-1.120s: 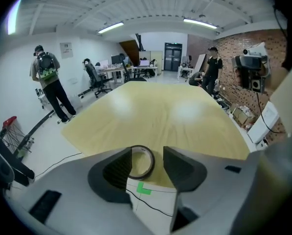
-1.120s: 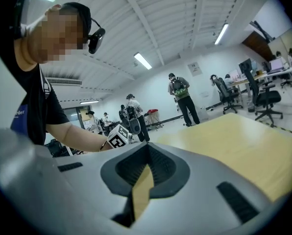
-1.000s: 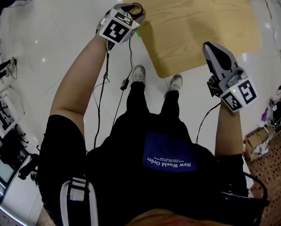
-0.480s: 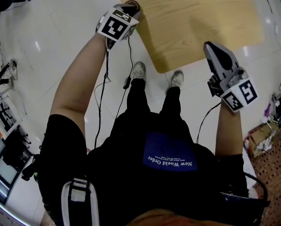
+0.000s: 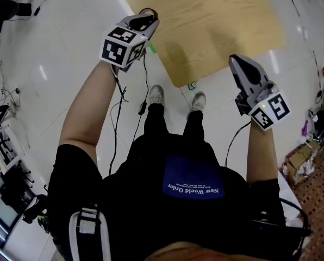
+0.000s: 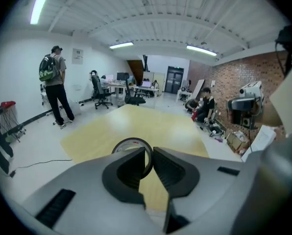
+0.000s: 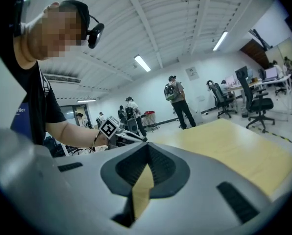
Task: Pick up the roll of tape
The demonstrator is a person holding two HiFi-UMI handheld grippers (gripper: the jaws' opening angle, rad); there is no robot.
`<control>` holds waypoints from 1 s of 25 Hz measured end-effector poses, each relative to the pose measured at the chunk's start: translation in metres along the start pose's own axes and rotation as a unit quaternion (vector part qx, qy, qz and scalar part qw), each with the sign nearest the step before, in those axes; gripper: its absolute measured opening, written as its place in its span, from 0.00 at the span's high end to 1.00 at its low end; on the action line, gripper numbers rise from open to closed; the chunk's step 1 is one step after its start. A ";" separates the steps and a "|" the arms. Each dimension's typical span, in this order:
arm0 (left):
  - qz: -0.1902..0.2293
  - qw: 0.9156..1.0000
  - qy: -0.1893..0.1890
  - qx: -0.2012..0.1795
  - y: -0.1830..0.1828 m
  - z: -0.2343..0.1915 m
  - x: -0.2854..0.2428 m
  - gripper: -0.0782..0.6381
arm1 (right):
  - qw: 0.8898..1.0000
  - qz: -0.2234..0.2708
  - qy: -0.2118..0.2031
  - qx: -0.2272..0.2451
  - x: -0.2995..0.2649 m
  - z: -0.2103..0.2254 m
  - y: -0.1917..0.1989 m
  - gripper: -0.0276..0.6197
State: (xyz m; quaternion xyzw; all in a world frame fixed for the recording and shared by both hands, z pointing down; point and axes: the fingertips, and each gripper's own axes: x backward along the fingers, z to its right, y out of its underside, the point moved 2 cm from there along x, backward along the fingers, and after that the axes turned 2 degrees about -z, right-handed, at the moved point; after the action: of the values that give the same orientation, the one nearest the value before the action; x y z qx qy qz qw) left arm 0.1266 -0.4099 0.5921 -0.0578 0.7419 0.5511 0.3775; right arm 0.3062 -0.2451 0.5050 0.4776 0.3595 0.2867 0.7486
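Left gripper [image 6: 149, 150] fingers pinch the wall of the dark-rimmed roll of tape [image 6: 132, 140], held above the light wooden tabletop [image 6: 136, 124]. The roll's hole axis runs along the fingers. The head view shows only a dark arc of it. Right gripper [image 7: 148, 145] fingers are pressed together, empty.

Open-plan office lab; desks [image 6: 117, 84], swivel chairs [image 6: 101, 93], brick wall [image 6: 229, 80], strip lights [image 6: 39, 5]

Light wooden table [image 5: 216, 31], rounded corner, standing on glossy white floor [image 5: 58, 48].
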 end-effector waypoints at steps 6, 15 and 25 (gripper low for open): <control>0.108 0.990 0.064 0.069 -0.038 0.059 0.065 0.80 | 0.999 0.016 0.009 0.030 0.026 -0.018 -0.035 0.98; 0.196 0.973 0.121 0.031 -0.124 0.132 0.183 0.80 | 0.997 0.039 0.014 0.068 0.073 -0.060 -0.111 0.98; 0.274 0.947 0.166 0.016 -0.163 0.194 0.268 0.80 | 0.992 0.071 0.014 0.105 0.131 -0.111 -0.170 0.98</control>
State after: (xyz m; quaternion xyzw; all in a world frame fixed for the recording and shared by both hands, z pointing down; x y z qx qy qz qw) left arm 0.1153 -0.2170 0.2778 0.0632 0.7897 0.6044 0.0839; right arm 0.3063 -0.1524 0.2820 0.5742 0.3631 0.3061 0.6669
